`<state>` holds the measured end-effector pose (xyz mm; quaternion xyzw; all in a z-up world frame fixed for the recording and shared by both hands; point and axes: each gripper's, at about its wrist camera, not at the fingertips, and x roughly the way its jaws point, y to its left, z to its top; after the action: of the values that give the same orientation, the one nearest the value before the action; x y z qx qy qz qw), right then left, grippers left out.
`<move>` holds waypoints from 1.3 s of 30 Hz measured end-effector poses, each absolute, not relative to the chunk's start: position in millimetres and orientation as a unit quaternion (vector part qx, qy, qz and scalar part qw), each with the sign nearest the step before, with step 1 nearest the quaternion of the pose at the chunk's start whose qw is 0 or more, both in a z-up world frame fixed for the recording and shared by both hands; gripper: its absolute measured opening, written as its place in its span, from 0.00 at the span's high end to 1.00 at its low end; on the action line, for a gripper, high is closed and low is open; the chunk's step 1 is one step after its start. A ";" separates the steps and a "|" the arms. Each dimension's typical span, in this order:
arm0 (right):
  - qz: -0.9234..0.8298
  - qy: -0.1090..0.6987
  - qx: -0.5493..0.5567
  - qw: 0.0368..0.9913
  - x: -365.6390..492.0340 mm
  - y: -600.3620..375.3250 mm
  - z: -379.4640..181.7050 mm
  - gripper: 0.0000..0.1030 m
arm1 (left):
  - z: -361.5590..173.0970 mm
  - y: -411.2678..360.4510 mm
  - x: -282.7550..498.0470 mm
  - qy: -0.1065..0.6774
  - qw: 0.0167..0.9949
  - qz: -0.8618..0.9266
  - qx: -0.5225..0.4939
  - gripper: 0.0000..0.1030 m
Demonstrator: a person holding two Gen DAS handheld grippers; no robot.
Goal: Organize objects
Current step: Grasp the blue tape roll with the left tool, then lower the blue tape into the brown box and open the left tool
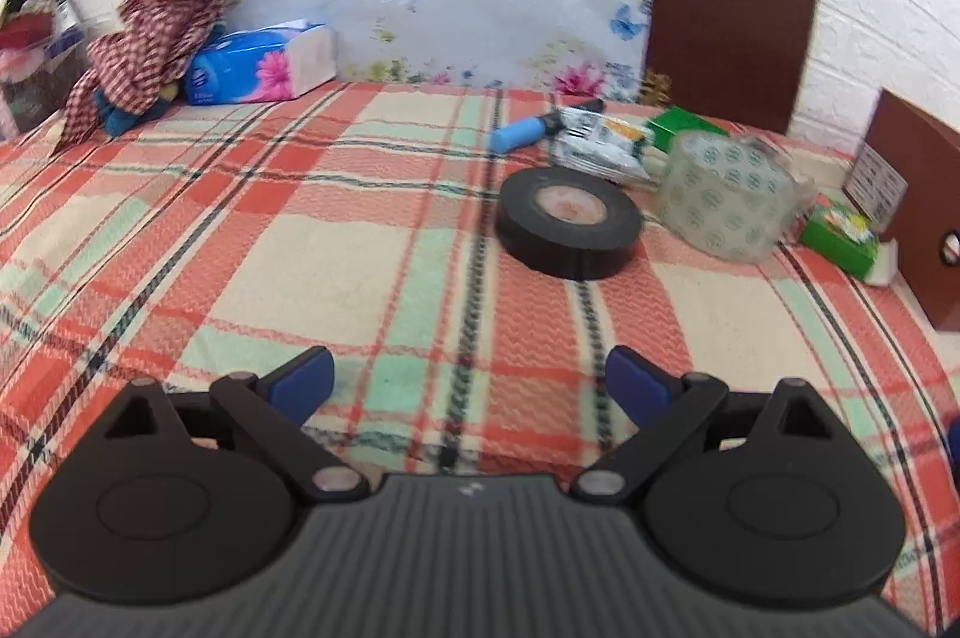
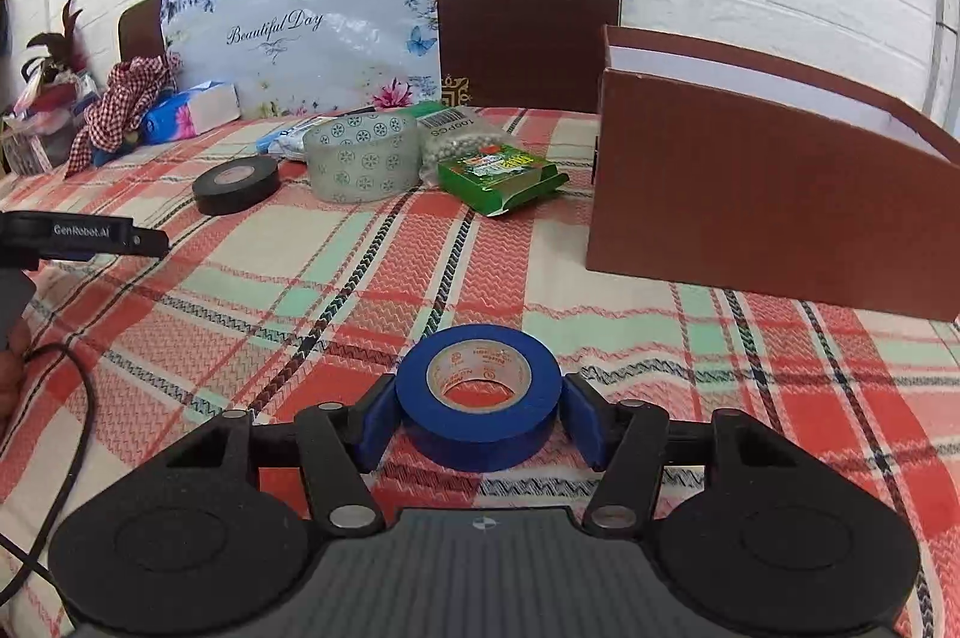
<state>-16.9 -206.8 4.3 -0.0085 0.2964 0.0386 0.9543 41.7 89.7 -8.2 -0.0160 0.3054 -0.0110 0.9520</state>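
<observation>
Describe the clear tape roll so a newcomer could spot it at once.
On the plaid bedspread, look at the clutter left of the brown box. The clear tape roll sits between the black tape roll and the green carton. It alone is see-through, taller than the black roll, printed with small round emblems.

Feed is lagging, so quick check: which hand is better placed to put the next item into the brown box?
Right. Its gripper is closed on the blue tape roll, and the brown box stands just ahead to its right. The left gripper is open and empty, with the black tape roll ahead of it.
</observation>
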 end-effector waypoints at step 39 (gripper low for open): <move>-0.145 0.109 -0.059 0.982 47.1 -338.1 57.6 0.45 | 119.7 -277.3 77.4 0.265 0.882 -0.372 0.113 0.54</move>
<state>47.1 -338.1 57.6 -0.0586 0.1088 -0.1454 0.9816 77.4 -277.3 119.7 0.1130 0.2655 -0.3724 0.8821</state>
